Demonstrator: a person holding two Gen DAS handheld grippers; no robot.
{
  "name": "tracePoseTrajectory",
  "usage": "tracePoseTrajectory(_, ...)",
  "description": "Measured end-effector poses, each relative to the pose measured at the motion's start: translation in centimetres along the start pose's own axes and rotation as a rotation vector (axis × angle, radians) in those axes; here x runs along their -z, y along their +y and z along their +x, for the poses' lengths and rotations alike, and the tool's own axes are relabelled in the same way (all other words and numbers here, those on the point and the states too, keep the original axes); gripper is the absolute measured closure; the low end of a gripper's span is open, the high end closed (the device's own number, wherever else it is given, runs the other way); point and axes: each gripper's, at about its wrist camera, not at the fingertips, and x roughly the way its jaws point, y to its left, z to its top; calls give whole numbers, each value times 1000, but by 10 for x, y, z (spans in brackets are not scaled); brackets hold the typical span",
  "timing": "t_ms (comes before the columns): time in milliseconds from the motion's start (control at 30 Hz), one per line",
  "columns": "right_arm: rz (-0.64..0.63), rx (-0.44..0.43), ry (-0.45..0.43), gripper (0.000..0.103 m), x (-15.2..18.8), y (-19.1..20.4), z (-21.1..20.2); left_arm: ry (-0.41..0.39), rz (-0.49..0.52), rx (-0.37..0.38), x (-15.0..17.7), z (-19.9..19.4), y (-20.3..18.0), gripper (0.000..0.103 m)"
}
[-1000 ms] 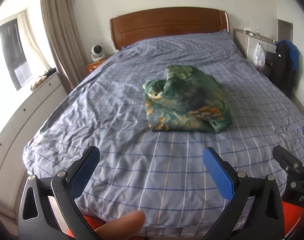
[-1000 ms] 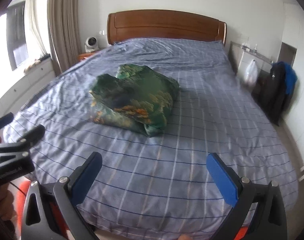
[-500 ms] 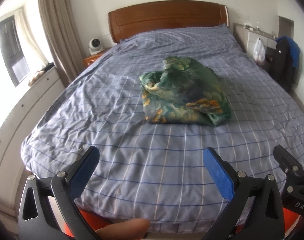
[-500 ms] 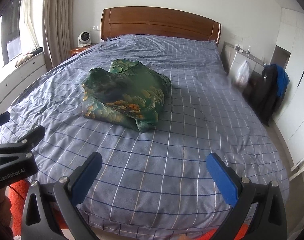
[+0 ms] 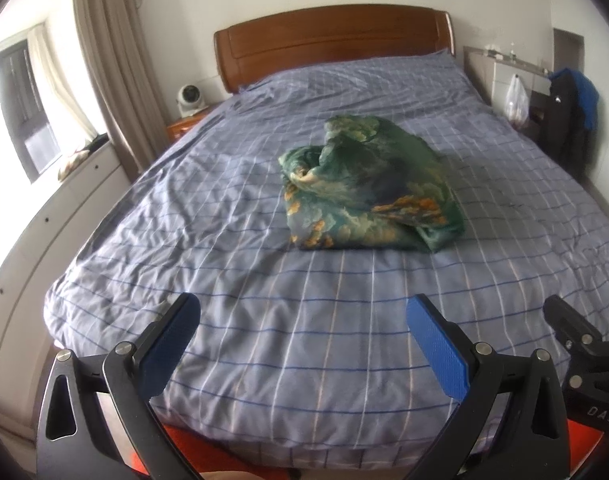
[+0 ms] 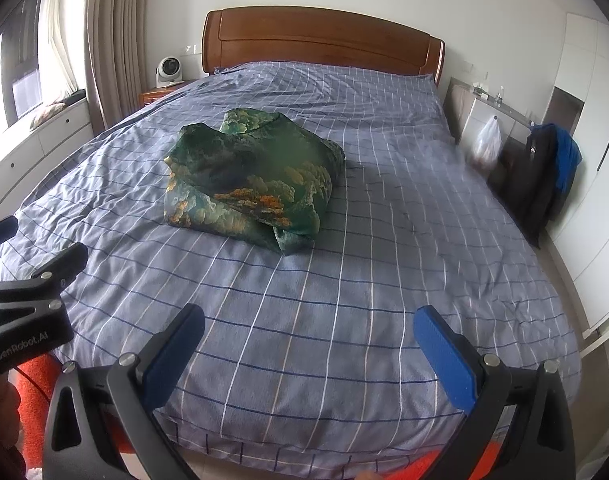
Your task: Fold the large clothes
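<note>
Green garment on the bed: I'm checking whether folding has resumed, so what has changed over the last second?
Only the viewpoints shifted: both grippers drew back and tilted slightly, so the bed's foot edge shows more. Nothing was grasped or released. The left gripper and right gripper remain open and empty above the foot of the checked bedcover. The green garment lies in the same folded bundle mid-bed, untouched.

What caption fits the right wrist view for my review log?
Right gripper open and empty above the foot of the checked bed; green patterned garment lies bundled mid-bed, untouched.
</note>
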Motion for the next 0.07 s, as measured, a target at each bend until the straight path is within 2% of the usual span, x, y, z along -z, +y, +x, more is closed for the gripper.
tracePoseTrajectory(67, 2, -1, 0, 0, 0, 0, 0, -12, 10, -10, -1, -2, -2, 0)
